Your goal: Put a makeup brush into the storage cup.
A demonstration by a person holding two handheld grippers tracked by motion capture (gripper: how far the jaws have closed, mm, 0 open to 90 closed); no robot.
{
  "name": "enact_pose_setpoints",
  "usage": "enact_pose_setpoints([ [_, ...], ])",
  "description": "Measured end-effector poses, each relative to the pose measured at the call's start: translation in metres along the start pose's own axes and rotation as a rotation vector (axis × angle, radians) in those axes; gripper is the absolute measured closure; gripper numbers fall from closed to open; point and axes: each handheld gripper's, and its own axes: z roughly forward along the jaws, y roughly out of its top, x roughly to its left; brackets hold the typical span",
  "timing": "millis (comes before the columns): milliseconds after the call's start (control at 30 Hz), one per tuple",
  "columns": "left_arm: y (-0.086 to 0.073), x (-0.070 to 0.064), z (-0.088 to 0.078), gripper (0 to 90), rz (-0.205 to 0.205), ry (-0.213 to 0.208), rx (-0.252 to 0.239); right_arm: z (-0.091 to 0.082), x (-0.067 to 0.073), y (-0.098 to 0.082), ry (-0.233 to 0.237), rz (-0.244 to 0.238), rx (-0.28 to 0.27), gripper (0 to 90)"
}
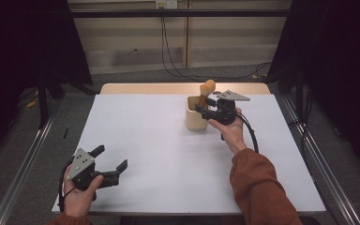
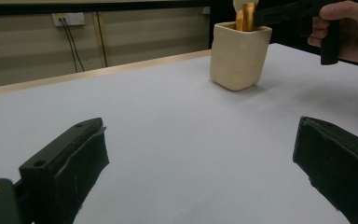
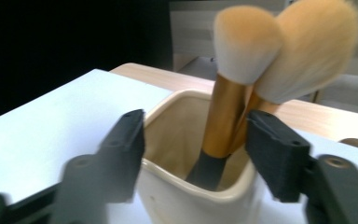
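Note:
A cream square cup [image 1: 195,121] stands on the white table [image 1: 168,154] toward the far right. It holds two makeup brushes with gold handles and tan bristles, one [image 3: 244,42] upright and one [image 3: 310,51] leaning beside it. My right gripper [image 3: 198,128] hovers at the cup's rim [image 3: 168,170], open, with both brush handles between its jaws; the left jaw is clear of them. From above the right gripper [image 1: 205,108] sits just right of the cup. My left gripper [image 1: 110,158] rests near the table's front left, open and holding nothing, and its own view looks toward the cup [image 2: 237,56].
A wooden strip [image 1: 183,88] runs along the table's far edge. Metal rails [image 1: 23,164] flank the table on both sides, and cables [image 1: 168,56] hang down the back wall. Bare tabletop lies between the two grippers.

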Motion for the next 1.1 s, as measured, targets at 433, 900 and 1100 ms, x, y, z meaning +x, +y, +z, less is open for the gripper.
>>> enact_pose_setpoints([
  [433,-0.001,0.001,-0.002,2.8,-0.004,0.014,0.000,-0.016,-0.014,-0.005,-0.045,0.017,-0.006,0.0],
  [900,-0.001,0.001,-0.005,2.8,-0.003,0.015,-0.011,-0.035,-0.005,-0.013,-0.084,-0.037,-0.042,0.8],
  [1100,-0.001,0.001,-0.004,2.8,-0.006,0.013,-0.013,-0.044,-0.003,-0.018,-0.114,-0.041,-0.033,2.4],
])
